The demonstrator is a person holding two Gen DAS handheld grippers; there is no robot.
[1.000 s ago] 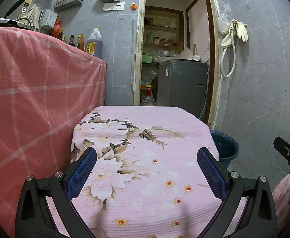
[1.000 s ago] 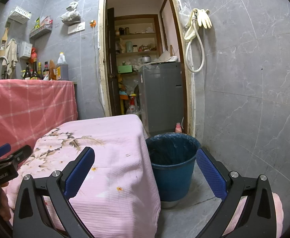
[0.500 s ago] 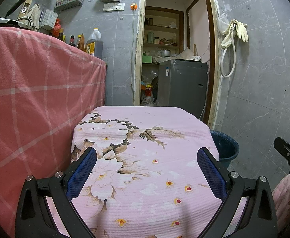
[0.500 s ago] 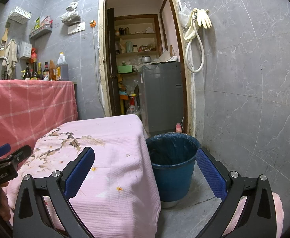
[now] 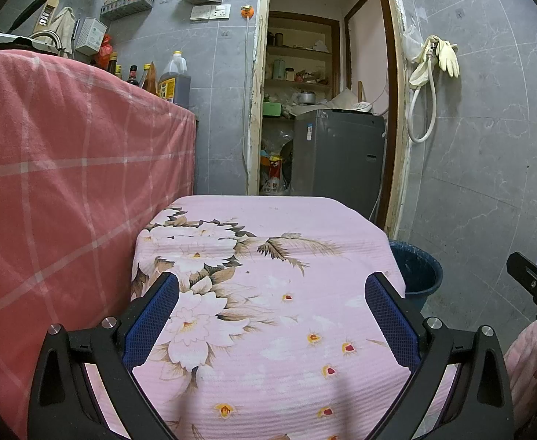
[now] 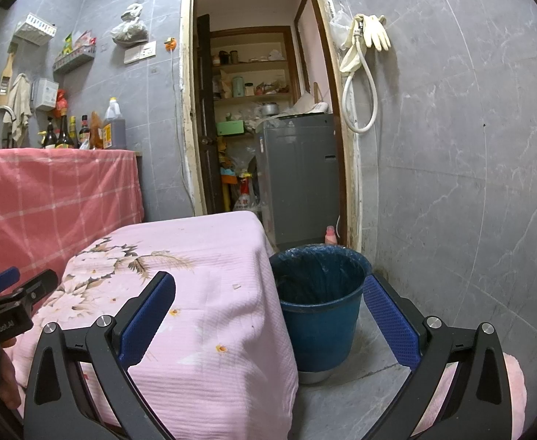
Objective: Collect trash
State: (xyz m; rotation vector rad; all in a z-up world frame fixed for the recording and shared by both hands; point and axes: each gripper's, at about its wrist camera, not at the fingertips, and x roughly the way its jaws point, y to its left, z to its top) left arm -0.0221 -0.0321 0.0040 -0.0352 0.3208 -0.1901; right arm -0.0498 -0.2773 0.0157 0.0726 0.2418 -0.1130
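Observation:
A blue trash bucket [image 6: 318, 300] with a dark liner stands on the floor right of a low table under a pink floral cloth [image 6: 195, 275]; it also shows in the left wrist view [image 5: 417, 271]. My left gripper [image 5: 268, 315] is open and empty above the pink cloth [image 5: 268, 256]. My right gripper [image 6: 268, 315] is open and empty, held over the table's right edge and the bucket. A tiny pale scrap [image 6: 236, 286] lies on the cloth near the right edge. The left gripper's side [image 6: 8, 300] shows at the right view's left edge.
A counter under a red checked cloth [image 5: 66, 165] stands left, with bottles [image 5: 173, 82] on top. A doorway holds a grey washing machine [image 5: 336, 157] and shelves. Gloves and a hose [image 6: 364, 58] hang on the grey tiled wall at right.

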